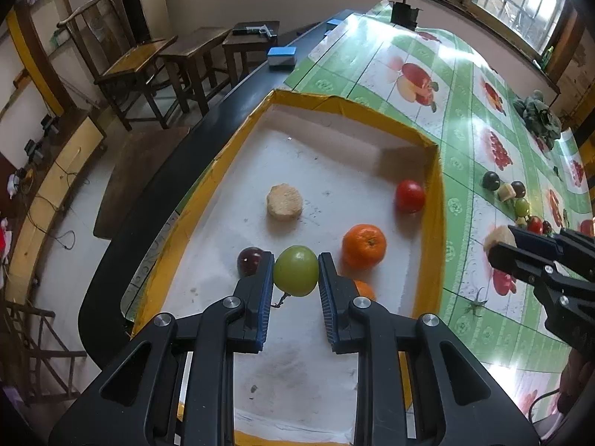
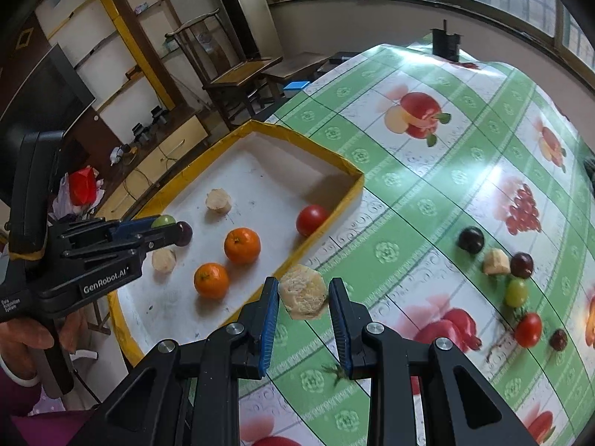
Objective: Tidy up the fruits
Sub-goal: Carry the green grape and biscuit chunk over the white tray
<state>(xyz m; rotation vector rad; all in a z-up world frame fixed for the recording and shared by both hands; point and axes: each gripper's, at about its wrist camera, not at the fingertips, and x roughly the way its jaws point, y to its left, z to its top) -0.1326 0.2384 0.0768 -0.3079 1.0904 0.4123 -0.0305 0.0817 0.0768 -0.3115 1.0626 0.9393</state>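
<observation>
My left gripper (image 1: pixel 295 273) is shut on a green grape (image 1: pixel 296 270) and holds it over the white, yellow-rimmed tray (image 1: pixel 433 200). In the tray lie a pale chunk (image 1: pixel 284 200), a red tomato (image 1: pixel 409 196), two oranges (image 1: pixel 363 245), and a dark plum (image 1: pixel 250 260). My right gripper (image 2: pixel 303 297) is shut on a pale beige chunk (image 2: pixel 303 293), above the tablecloth just right of the tray's rim (image 2: pixel 327 219). The left gripper also shows in the right wrist view (image 2: pixel 163 228), over the tray.
On the fruit-print tablecloth (image 2: pixel 409 193) to the right lie loose fruits: dark plums (image 2: pixel 470 239), a pale chunk (image 2: pixel 495 262), a green grape (image 2: pixel 516 292), a red tomato (image 2: pixel 528 329). Wooden chairs (image 1: pixel 141 67) stand past the table's left edge. A black box (image 2: pixel 446 42) sits far back.
</observation>
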